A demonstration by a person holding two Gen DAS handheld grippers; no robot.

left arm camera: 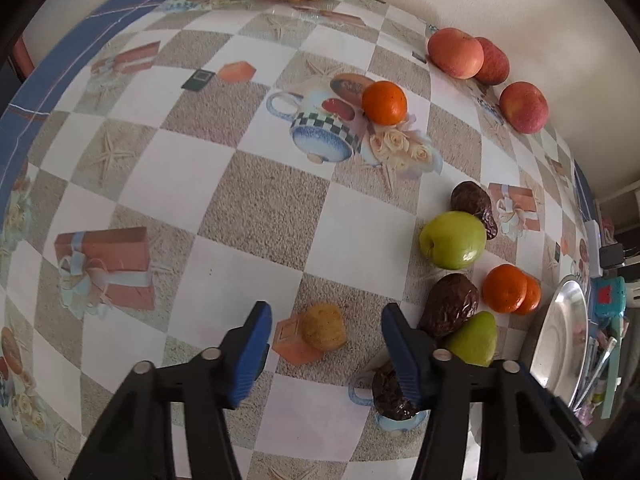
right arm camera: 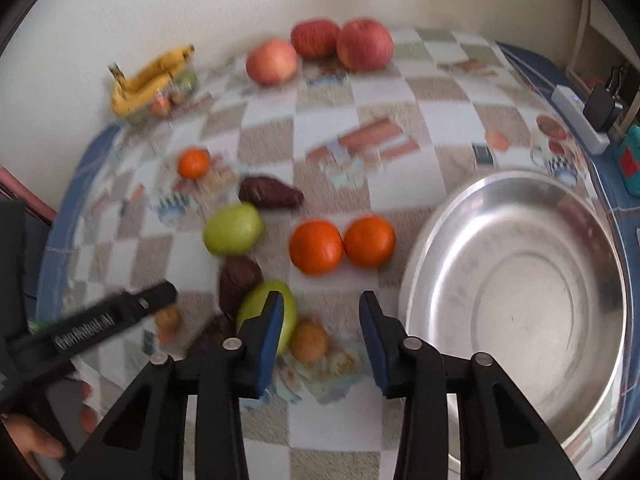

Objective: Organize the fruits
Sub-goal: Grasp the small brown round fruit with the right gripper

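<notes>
Bright fruit over a checked cloth!

Beige-and-white checked tablecloth (left arm camera: 256,216) under blue finger pads (left arm camera: 252,356); a yellow-brown small fruit (left arm camera: 324,332) between them, green apple (left arm camera: 454,240) and orange tangerines (left arm camera: 508,288) to their right, red apples (left arm camera: 456,58) far ahead, silver bowl (right arm camera: 516,300).

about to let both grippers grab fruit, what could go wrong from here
1. The left gripper straddles a small brown fruit, but its right finger lies over a date and may drag it.
2. The right gripper sits close to a green fruit and could knock it.
</notes>
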